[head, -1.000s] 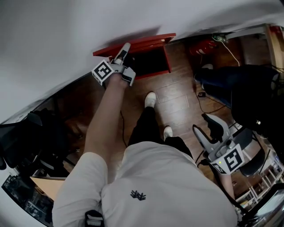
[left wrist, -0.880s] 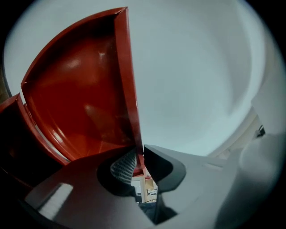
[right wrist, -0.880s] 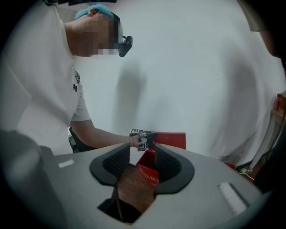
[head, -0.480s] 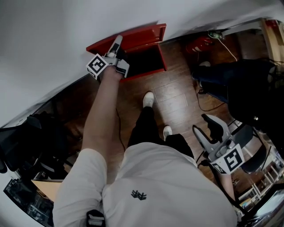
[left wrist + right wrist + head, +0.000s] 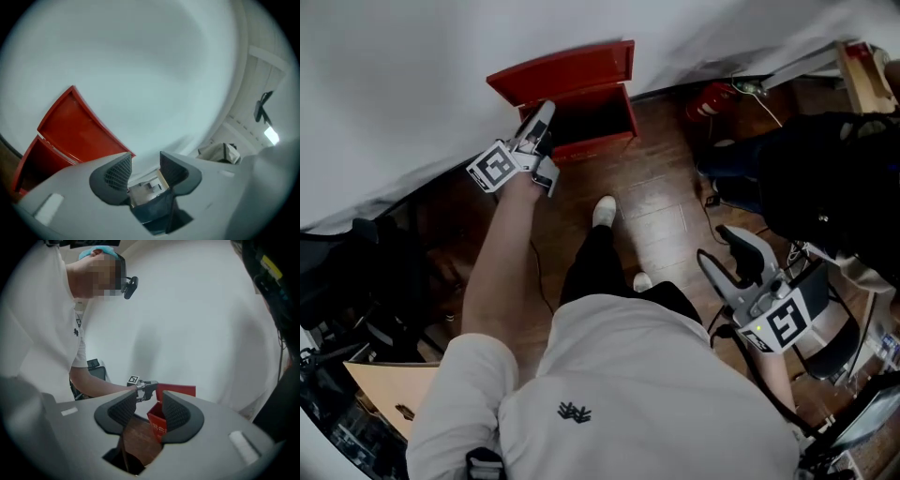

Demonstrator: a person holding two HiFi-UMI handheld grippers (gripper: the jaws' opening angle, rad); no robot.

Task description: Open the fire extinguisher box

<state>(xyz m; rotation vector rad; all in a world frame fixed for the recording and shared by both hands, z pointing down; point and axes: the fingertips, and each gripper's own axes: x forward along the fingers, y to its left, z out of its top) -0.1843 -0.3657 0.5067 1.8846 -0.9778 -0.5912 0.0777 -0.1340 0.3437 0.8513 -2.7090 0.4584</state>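
Note:
The red fire extinguisher box (image 5: 586, 117) stands on the wooden floor against the white wall, its lid (image 5: 567, 70) raised upright. My left gripper (image 5: 542, 117) hovers at the box's front left corner, just below the lid. Its jaws are opening with nothing between them. In the left gripper view the lid (image 5: 77, 129) lies to the left of the gripper (image 5: 145, 166), apart from it. My right gripper (image 5: 741, 258) hangs low at the right, open and empty. In the right gripper view the gripper (image 5: 149, 411) looks across at the box (image 5: 161, 420).
A red extinguisher (image 5: 712, 98) lies on the floor right of the box, with a cable nearby. A person in dark clothes (image 5: 811, 159) is at the right. A cardboard box (image 5: 380, 394) and dark clutter sit at the lower left. My own legs and shoes (image 5: 602, 211) are below the box.
The lid has swung up from a low tilt to upright. My left gripper has let go of the lid's edge, opened, and drawn back down toward me.

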